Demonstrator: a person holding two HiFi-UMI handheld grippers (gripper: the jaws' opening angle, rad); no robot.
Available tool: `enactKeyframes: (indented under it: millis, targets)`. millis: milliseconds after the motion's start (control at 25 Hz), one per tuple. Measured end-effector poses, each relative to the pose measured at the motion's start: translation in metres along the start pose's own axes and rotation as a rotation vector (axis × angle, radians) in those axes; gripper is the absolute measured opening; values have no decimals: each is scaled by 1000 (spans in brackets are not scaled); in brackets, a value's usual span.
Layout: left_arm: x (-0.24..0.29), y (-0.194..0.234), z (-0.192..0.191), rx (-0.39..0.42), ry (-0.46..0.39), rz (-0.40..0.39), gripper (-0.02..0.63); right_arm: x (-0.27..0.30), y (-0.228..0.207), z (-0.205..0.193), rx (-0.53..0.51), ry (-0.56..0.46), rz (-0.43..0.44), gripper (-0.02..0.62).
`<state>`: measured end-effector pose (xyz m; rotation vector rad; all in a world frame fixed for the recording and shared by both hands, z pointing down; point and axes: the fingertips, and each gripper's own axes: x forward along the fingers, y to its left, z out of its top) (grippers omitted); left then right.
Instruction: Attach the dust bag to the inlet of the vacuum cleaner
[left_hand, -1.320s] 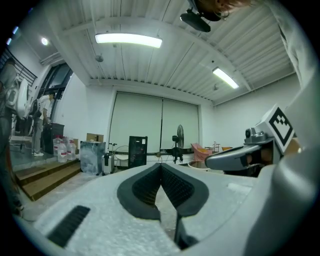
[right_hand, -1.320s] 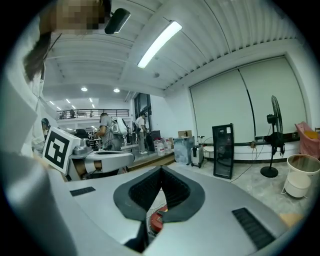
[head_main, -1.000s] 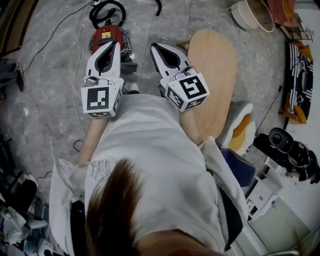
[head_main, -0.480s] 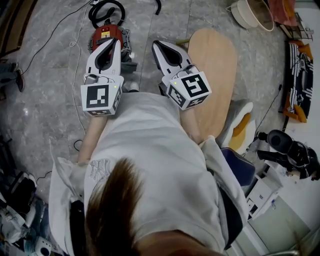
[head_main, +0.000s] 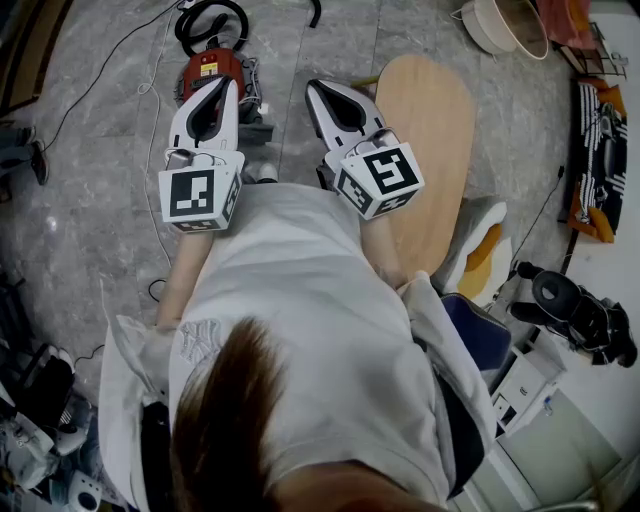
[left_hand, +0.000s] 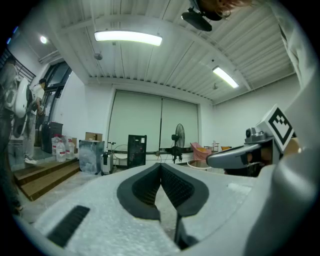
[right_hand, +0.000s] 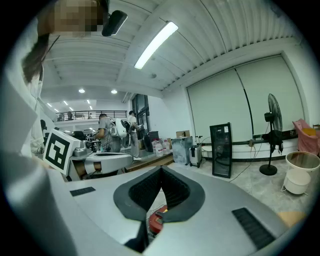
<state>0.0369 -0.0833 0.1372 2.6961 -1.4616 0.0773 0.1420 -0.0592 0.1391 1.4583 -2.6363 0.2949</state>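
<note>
1. Head view:
   - The red vacuum cleaner lies on the stone floor, its black hose coiled behind it.
   - The left gripper is held over the vacuum cleaner and covers its near end, so the inlet cannot be seen.
   - The right gripper is just beside it, over bare floor next to a wooden board.
   - Both grippers come to closed points.
   - At the top right a cream basin is cut off by the edge; what it holds cannot be told.
   - The dust bag cannot be picked out.

2. Left gripper view:
   - The camera looks level across the room, so the floor close by and the vacuum cleaner stay below the gripper's body.
   - The jaws are pressed together with nothing between them.
   - Only this view shows the right gripper from the side.
   - Behind the jaws stand a fan and a black cabinet.

3. Right gripper view:
   - The jaws meet at the tip, empty.
   - Through the gap beneath them a red piece of the vacuum cleaner shows; the rest is hidden.
   - The basin stands at the right with its mouth away from the camera.
</note>
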Motion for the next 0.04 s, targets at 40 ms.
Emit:
enactKeyframes:
  millis: [40]
  targets:
    - [1, 0, 0, 0, 0, 0, 17, 0, 0, 0, 0, 1, 0, 2]
